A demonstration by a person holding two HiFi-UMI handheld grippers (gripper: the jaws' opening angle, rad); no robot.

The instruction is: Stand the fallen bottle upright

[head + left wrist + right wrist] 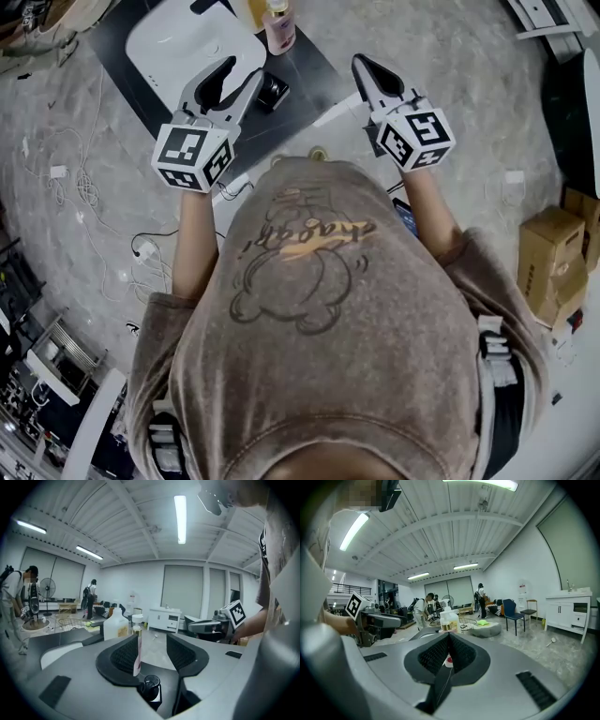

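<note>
- Bottle [279,28] [137,656] is seen upright on the dark mat [309,66], at 12 o'clock in the head view, just beside the white basin [178,37].
- Left gripper [242,75] [151,641] is held released, its jaws moderately apart. The bottle is framed in the gap but lies beyond the tips, toward 1 o'clock, and is not touched.
- Right gripper [362,64] [449,637] is clenched, with its pads met and nothing grasped.
- A small black object [272,91] is seen below the left jaws.

bottle [280,33] upright on dark mat [307,67], just beside white basin [183,39]; pink body, white cap, neck possibly gold
</note>
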